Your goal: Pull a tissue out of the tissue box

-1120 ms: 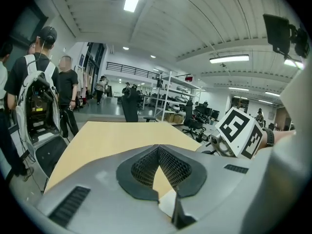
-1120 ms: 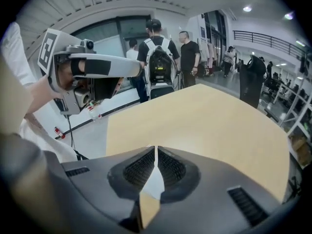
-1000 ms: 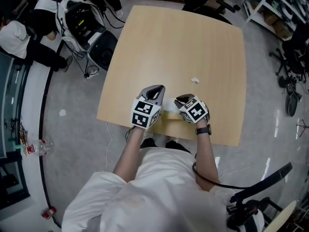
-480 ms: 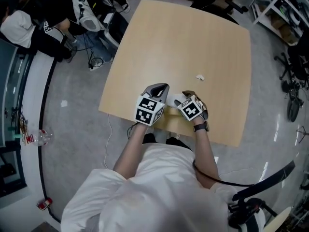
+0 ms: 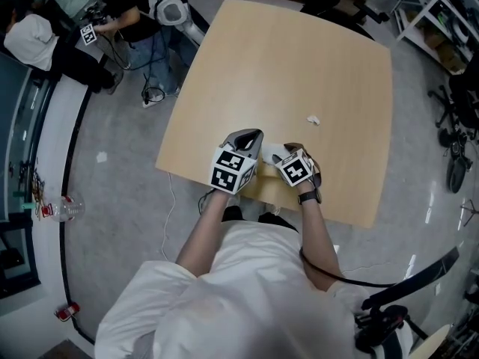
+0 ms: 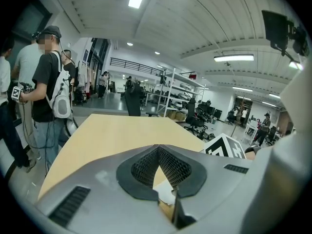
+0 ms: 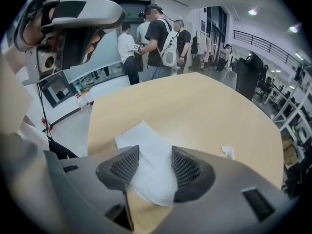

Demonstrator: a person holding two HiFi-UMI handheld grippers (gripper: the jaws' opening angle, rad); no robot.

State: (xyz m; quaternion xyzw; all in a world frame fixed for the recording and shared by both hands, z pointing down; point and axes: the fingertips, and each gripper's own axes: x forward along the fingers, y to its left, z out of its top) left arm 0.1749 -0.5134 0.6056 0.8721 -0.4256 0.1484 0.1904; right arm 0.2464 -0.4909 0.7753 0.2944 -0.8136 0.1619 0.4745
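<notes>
We hold the right gripper [image 7: 152,161] tilted steeply down. Its jaws have just been opening and now stand released, wide apart. The tissue [image 7: 146,145] lies between them, and neither pad presses on it. The tissue is white and limp. It runs from under the jaws out past their tips onto the table [image 5: 299,66]. Its near end lies over the tan box [image 7: 146,217], just below and behind the jaws. We cannot tell whether that end still sits in the box.

A small white scrap [image 7: 227,152] lies on the table ahead and to the right of these jaws, well apart from the tissue.

The left gripper [image 6: 158,152] has its jaws clenched, tips meeting, with nothing between them. Through the gap under the tips we see a corner of the tissue and an edge of the box. The right gripper's marker cube [image 6: 224,147] sits just to the right of the left jaws.

Beyond the left jaws, off the table's far left side, people [image 6: 48,82] stand.
</notes>
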